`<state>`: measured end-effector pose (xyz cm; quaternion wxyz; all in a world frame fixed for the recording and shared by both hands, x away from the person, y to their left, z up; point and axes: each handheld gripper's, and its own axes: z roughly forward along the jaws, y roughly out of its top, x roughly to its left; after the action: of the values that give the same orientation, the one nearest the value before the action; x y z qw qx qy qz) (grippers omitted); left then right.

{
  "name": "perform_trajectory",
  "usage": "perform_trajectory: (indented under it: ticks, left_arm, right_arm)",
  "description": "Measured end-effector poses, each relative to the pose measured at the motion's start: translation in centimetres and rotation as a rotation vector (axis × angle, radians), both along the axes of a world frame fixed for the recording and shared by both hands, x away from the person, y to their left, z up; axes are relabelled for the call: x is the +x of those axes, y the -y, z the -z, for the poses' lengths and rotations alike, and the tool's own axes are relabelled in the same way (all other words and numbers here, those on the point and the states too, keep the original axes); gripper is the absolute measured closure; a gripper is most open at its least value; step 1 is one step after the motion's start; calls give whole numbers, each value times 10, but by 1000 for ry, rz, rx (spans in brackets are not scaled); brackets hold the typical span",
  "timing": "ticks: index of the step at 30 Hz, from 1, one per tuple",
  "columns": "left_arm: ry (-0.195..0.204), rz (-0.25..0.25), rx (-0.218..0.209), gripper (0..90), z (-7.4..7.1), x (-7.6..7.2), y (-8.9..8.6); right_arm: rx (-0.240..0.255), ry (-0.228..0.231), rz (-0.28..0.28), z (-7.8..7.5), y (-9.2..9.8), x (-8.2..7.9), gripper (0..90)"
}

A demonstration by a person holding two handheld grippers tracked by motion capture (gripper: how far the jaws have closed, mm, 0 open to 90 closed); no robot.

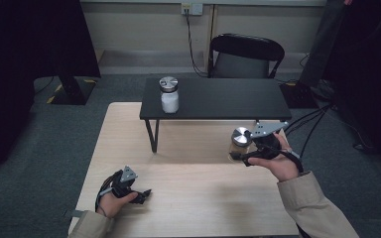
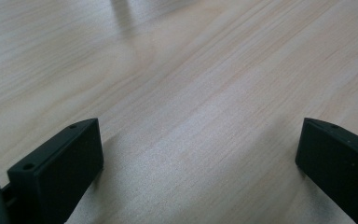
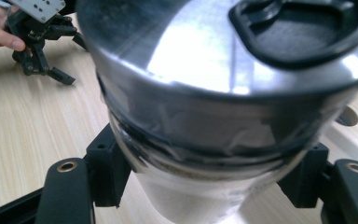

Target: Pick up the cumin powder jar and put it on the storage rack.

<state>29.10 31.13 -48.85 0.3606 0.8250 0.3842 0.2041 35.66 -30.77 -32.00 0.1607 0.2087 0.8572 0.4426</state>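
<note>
Right tongs (image 1: 238, 156) clamp a glass jar with a round steel lid (image 1: 240, 138), right of centre on the pale wooden table (image 1: 188, 198).
Glass looks smooth and breakable; the hold sits just under the lid. Left tongs (image 1: 145, 194), lower left, rest spread and empty. A second white-filled jar (image 1: 169, 94) stands on the low black shelf (image 1: 218, 99) above.

Dim room; glare on the blurred steel lid (image 3: 200, 51).

Grey carpet (image 1: 39, 144), black chair (image 1: 245, 54), pale wall (image 1: 144, 25).
</note>
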Motion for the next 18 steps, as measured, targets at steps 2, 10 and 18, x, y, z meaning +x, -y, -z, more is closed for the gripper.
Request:
perform_trajectory:
  ticks: [2, 10, 18]
  left_arm:
    - [0, 0, 0, 0, 0, 0, 0]
    - [0, 0, 0, 0, 0, 0, 0]
    - [0, 0, 0, 0, 0, 0, 0]
  right_arm:
    - [-1, 2, -2, -5, -1, 2, 306]
    - [0, 5, 6, -22, -3, 6, 306]
    - [-1, 14, 24, -35, -6, 11, 306]
